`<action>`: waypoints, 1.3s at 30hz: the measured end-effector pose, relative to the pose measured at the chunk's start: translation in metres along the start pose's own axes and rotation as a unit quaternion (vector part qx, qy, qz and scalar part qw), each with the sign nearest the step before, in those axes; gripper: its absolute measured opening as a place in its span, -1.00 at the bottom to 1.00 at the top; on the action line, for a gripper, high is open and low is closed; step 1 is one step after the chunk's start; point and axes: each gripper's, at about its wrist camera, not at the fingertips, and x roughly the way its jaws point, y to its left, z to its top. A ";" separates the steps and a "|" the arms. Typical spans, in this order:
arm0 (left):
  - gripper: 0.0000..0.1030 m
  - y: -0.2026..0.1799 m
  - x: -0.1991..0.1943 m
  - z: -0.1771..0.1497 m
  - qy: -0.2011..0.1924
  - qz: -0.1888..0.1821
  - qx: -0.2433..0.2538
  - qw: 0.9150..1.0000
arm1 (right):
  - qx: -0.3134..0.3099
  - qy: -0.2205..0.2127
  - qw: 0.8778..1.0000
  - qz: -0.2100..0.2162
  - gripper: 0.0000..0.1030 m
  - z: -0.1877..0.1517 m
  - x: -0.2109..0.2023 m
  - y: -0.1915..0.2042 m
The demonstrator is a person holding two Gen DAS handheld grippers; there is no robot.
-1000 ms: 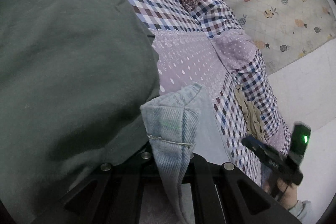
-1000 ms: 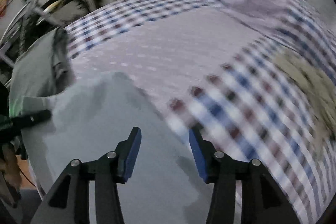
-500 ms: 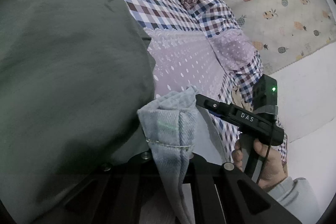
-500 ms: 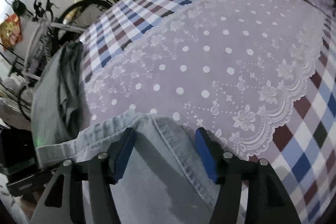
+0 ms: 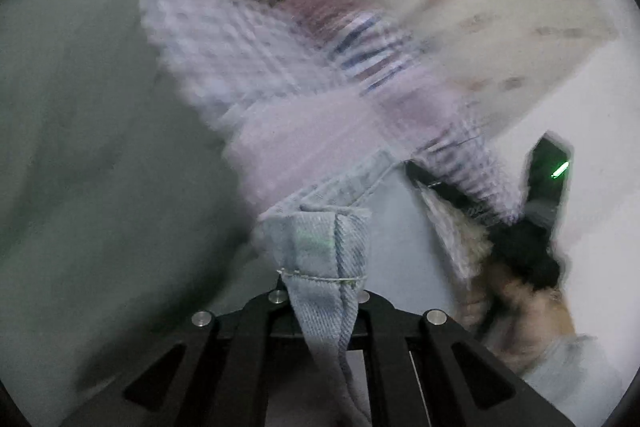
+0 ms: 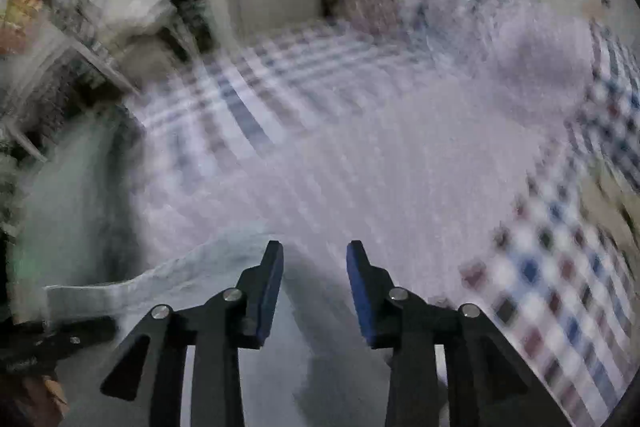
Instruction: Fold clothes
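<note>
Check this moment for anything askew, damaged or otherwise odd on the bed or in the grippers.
Nothing stands out. The left gripper is clamped on a bunched corner of the denim garment; the right gripper is open above the same denim, over the patterned bedspread. Both views are motion-blurred, so fine damage cannot be judged.

Motion blur smears the bedspread [image 6: 400,155]; denim [image 5: 324,247] hides the left gripper's [image 5: 320,291] fingertips.

Pale blue denim garment [image 5: 324,247]: hemmed corner bunched upright at 6 o'clock in left wrist view, white stitch line across; rest spreads flat over bed at 7 o'clock in right wrist view [image 6: 192,267]. Both views blurred.
</note>
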 end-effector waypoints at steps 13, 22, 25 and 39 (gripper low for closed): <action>-0.96 0.005 -0.005 0.002 0.005 -0.025 -0.025 0.999 | 0.005 0.087 0.994 0.065 0.00 0.006 0.051 0.040; -0.95 -0.005 -0.007 0.003 -0.007 -0.026 -0.013 1.000 | 0.004 -0.045 0.996 -0.071 0.05 0.008 0.000 0.045; -0.95 -0.009 -0.013 0.002 -0.024 -0.029 -0.003 0.999 | 0.021 -0.076 0.995 -0.067 0.07 -0.003 -0.046 0.032; -0.78 -0.008 -0.016 -0.001 -0.028 0.005 -0.021 0.999 | 0.161 -0.179 0.952 -0.190 0.30 -0.245 -0.349 -0.076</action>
